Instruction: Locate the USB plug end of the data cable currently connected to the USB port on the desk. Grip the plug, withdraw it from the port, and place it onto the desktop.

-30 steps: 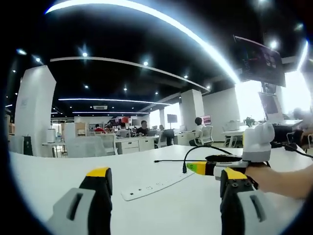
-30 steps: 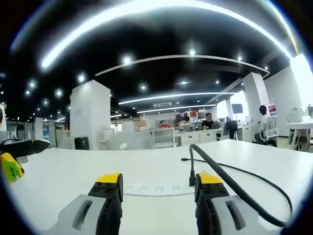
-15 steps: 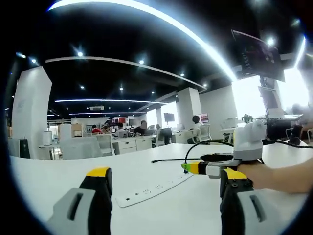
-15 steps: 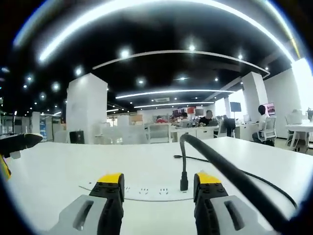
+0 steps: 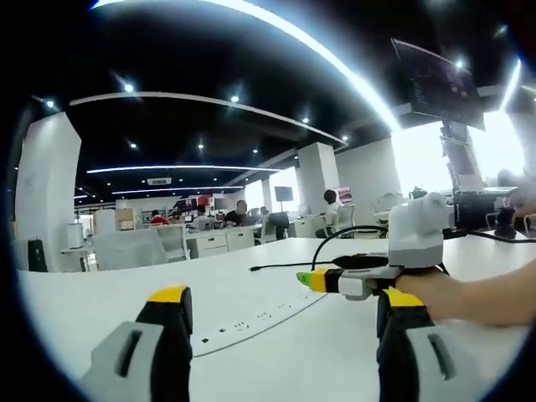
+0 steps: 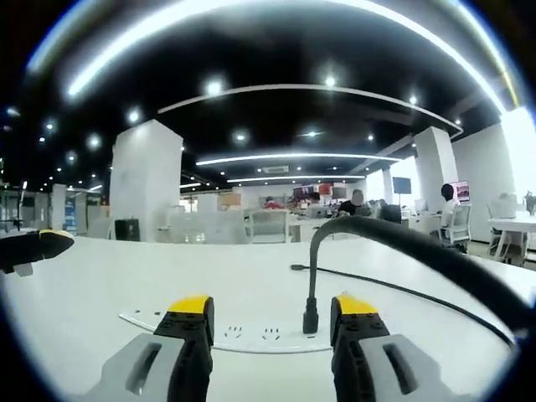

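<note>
Both grippers gape, the right gripper [image 6: 270, 314] flanking the USB plug [image 6: 310, 320] in the power strip [image 6: 251, 337]

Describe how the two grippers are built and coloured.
Left gripper and right gripper: grey jaw bodies with slots, black fingers with yellow tips. In the left gripper view, the right gripper carries a white box on top.

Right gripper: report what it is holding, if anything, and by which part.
Nothing is held. The right gripper is open, its jaws standing either side of the USB plug, which is seated upright in the power strip, without touching it.
</note>
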